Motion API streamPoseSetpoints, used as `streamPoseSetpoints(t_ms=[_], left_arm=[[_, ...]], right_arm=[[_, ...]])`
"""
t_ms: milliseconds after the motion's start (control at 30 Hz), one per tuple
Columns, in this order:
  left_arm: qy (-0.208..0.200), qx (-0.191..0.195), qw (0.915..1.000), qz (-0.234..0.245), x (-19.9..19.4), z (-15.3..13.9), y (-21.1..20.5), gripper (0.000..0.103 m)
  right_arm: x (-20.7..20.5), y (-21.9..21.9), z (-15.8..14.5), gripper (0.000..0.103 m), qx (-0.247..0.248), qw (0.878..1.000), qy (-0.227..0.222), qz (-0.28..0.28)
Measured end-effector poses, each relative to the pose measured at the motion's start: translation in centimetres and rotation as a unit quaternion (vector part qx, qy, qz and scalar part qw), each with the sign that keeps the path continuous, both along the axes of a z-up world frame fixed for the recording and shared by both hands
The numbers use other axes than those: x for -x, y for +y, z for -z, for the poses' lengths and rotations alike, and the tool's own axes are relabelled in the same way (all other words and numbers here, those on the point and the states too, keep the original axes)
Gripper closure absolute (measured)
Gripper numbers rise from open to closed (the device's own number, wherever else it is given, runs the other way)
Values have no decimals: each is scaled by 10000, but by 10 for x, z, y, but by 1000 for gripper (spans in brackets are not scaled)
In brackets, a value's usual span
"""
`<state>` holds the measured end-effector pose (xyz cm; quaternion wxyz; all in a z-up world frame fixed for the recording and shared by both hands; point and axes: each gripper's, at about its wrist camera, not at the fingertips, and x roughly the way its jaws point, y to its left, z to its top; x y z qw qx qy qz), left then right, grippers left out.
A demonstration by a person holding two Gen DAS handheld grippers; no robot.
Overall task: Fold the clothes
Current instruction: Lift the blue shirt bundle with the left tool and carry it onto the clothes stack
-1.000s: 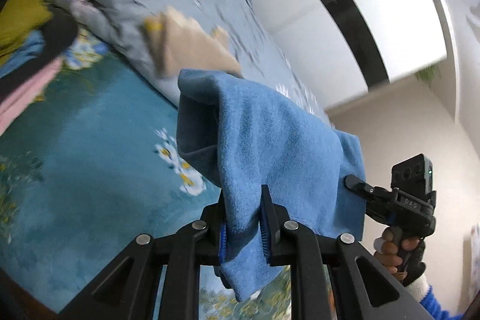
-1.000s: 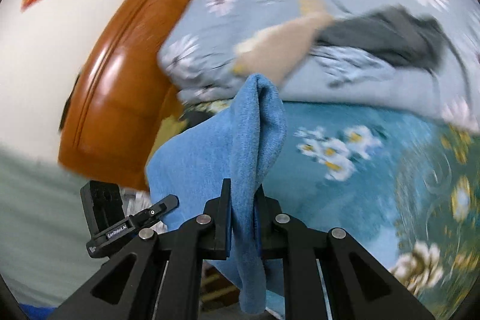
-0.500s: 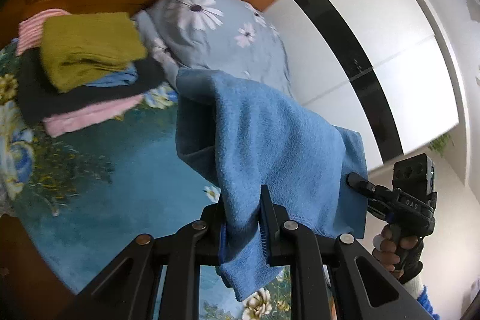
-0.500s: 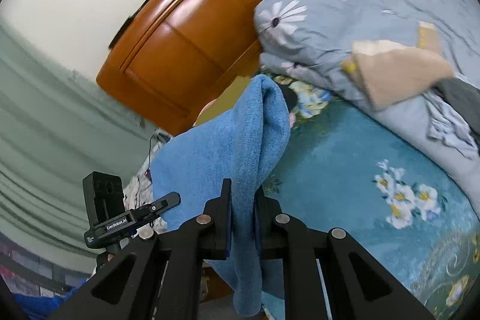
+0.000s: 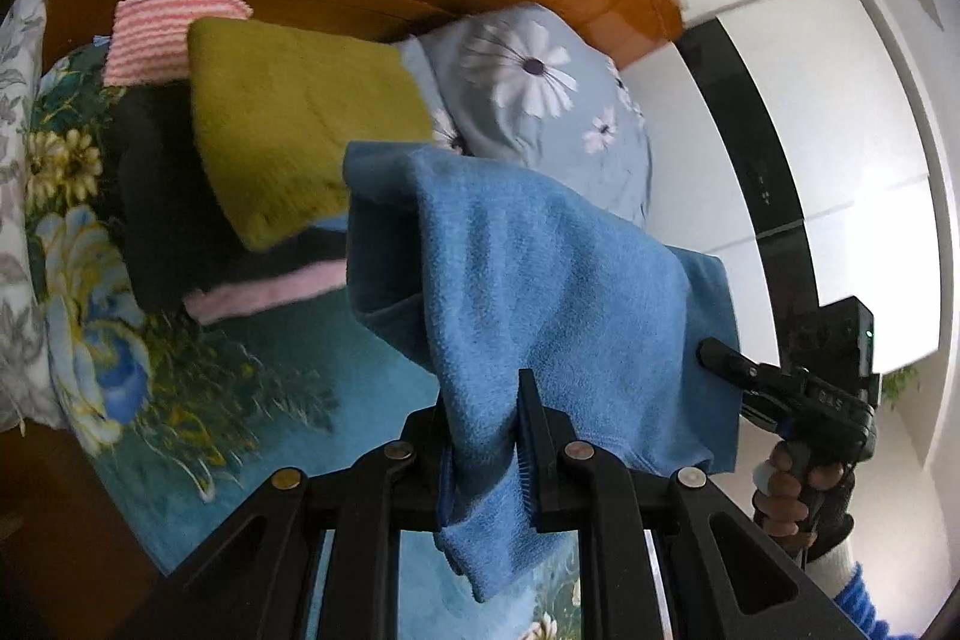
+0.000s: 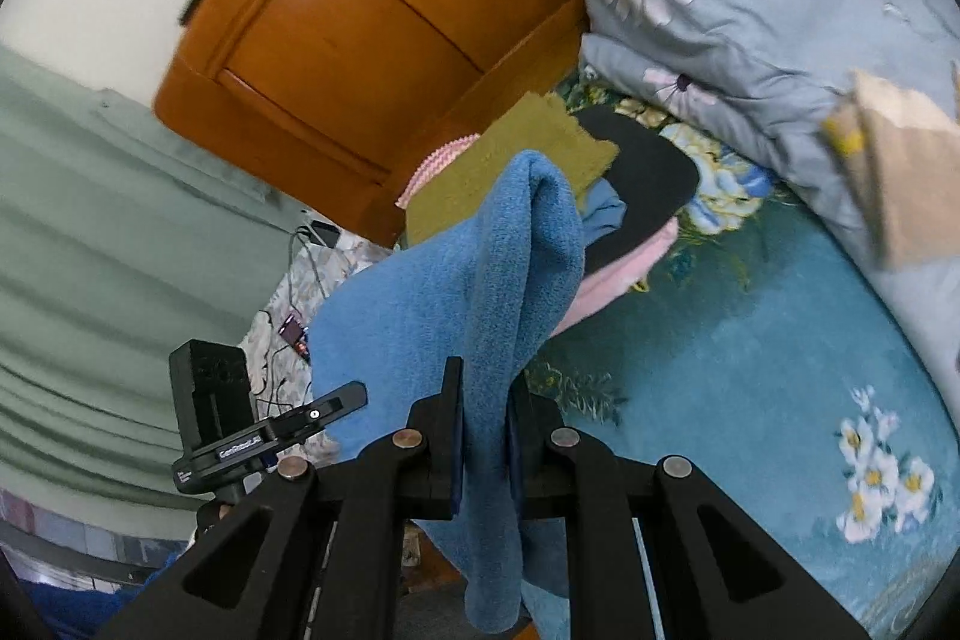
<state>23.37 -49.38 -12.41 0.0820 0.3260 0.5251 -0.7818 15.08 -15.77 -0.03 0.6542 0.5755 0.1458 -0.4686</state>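
Observation:
A folded blue towel [image 5: 558, 292] hangs in the air above the bed, stretched between both grippers. My left gripper [image 5: 483, 430] is shut on one end of it. My right gripper [image 6: 485, 412] is shut on the other end of the blue towel [image 6: 480, 304], and it also shows as the right gripper [image 5: 720, 361] at the far side in the left wrist view. Beyond the towel lies a stack of folded clothes [image 5: 282, 124]: an olive piece on top, then black, light blue and pink ones. In the right wrist view the same stack [image 6: 540, 154] lies just past the towel.
The bed has a teal floral sheet [image 6: 750, 358] and a grey-blue daisy pillow [image 5: 540, 82] beside the stack. An orange wooden headboard [image 6: 360, 22] rises behind. A beige cloth [image 6: 900, 172] lies on the quilt at right. White wardrobe doors [image 5: 840, 100] stand beyond the bed.
Both grippers have carried the blue towel toward the headboard. The stack of folded clothes has come closer and now sits just beyond the towel. Both grips are unchanged.

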Motion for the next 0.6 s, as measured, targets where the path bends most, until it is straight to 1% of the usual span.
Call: streamPoseSetpoints(t_ms=[200, 367, 600], left_arm=[[-170, -142, 9996, -147, 9, 24, -62, 86], [-92, -283, 9988, -379, 18, 36, -107, 86], [-38, -290, 9979, -580, 40, 47, -154, 86]], right_arm=[[-21, -90, 24, 91, -376, 9989, -23, -274], [-31, -155, 32, 91, -542, 9970, 81, -551], [-38, -234, 40, 91, -706, 9928, 307, -921]])
